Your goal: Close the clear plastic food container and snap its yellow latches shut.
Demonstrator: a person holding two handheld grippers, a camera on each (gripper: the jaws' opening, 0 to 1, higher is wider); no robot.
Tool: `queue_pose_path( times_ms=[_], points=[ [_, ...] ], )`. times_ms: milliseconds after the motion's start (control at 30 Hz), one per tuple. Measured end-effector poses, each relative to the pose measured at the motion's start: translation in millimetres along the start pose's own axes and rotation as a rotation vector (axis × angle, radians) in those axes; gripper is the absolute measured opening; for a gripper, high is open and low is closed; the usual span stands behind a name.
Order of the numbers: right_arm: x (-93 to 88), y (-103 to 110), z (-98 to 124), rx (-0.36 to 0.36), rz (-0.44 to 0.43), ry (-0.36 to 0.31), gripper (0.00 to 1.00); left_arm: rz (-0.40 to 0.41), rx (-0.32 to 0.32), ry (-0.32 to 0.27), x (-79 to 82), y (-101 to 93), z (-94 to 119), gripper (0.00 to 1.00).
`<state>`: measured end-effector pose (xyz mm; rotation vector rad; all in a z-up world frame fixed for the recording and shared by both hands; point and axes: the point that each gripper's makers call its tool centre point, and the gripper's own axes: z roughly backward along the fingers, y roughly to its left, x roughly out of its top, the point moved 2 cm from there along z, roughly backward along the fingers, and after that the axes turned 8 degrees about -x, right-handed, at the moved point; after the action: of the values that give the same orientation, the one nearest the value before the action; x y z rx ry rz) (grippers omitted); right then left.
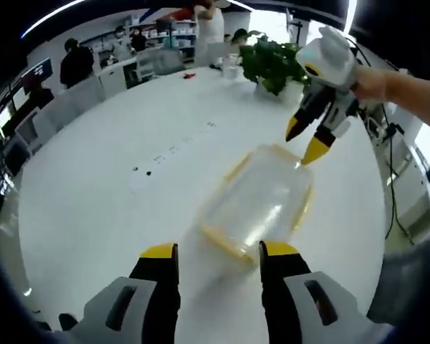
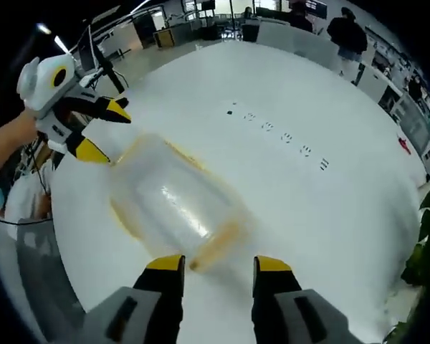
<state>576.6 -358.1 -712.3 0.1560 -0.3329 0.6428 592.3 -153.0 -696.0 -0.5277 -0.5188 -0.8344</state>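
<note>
A clear plastic food container [image 1: 258, 202] with a yellow rim and latches lies on the white table [image 1: 100, 186], its image blurred. My left gripper [image 1: 218, 251] stands open just short of its near end, with nothing between the jaws. At the far end hovers my right gripper [image 1: 305, 140], open, its yellow tips almost at the rim. From the right gripper view the container [image 2: 170, 197] sits just past my open right gripper [image 2: 218, 264]. Beyond it the left gripper [image 2: 106, 131] is spread at the opposite end. I cannot tell whether the lid is fully seated.
A potted plant [image 1: 272, 61] stands at the table's far side, also seen at the edge [image 2: 424, 247]. Small dark marks [image 2: 279, 136] run in a row across the tabletop. A small red item [image 1: 188, 74] lies near the far edge. People and chairs ring the room behind.
</note>
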Motion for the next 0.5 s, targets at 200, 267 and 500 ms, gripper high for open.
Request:
queue_pose_path(
  times_ms=[200, 267, 500],
  points=[
    [0.2, 5, 1, 0.031, -0.052, 0.027, 0.35, 0.063, -0.014, 0.034, -6.7, -1.4, -1, 0.42],
    [1.7, 6, 1, 0.041, -0.082, 0.029, 0.34, 0.089, -0.022, 0.045, -8.7, -1.9, -2, 0.42],
    [1.6, 11, -5, 0.062, -0.111, 0.062, 0.32, 0.179, -0.036, 0.044, -8.6, -5.6, -4, 0.39]
  ],
)
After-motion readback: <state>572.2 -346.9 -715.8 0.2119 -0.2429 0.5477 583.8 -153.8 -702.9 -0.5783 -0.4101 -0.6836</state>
